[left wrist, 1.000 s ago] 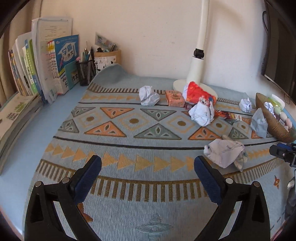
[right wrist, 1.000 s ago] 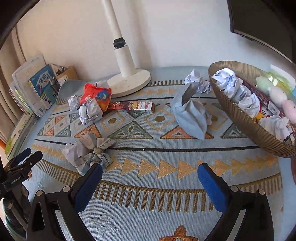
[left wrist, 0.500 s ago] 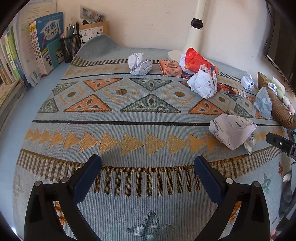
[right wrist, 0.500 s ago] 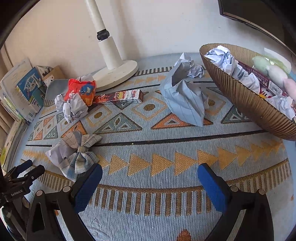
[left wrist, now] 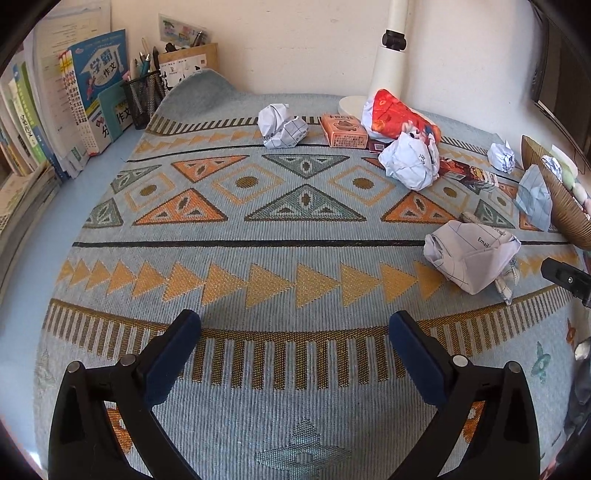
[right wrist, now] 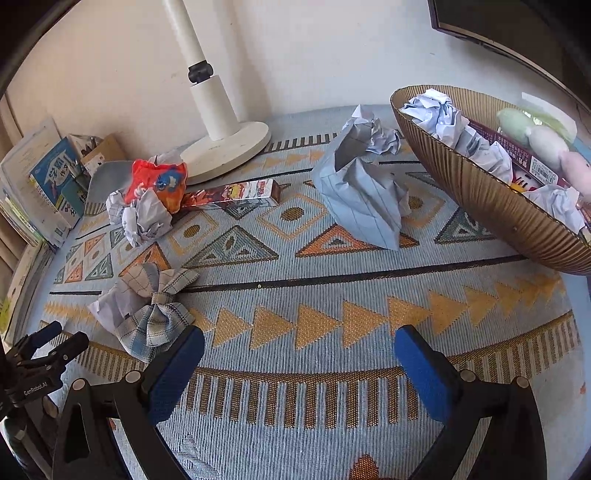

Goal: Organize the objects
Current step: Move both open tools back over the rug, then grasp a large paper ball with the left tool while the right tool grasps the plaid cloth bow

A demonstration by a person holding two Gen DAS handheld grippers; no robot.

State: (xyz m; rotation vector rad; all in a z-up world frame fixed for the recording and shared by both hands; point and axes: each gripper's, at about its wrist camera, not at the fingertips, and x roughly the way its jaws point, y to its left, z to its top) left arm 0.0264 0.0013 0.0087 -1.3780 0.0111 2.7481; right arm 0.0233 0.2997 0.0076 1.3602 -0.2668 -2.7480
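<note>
Crumpled paper balls lie on the patterned mat (left wrist: 295,236): one with grid lines (left wrist: 282,125) at the back, one (left wrist: 410,162) by a red snack bag (left wrist: 399,116), and a larger one (left wrist: 471,254) at the right on a plaid cloth bow (right wrist: 155,314). A folded blue-grey paper (right wrist: 364,199) stands beside the brown woven basket (right wrist: 491,206), which holds paper balls and plush toys. A long printed box (right wrist: 236,194) and a small orange box (left wrist: 343,130) lie near the lamp base. My left gripper (left wrist: 294,338) and right gripper (right wrist: 300,352) both hover open, holding nothing.
A white lamp (right wrist: 221,140) stands at the back by the wall. Books (left wrist: 92,96) and a black mesh pen cup (left wrist: 144,96) line the left side. A dark screen (right wrist: 517,26) hangs at the upper right. The other gripper's black tip (right wrist: 40,350) shows at the left edge.
Both grippers have moved forward and lower over the mat; the paper ball on the bow and the basket look larger and nearer. Both stay open; no object has moved.
</note>
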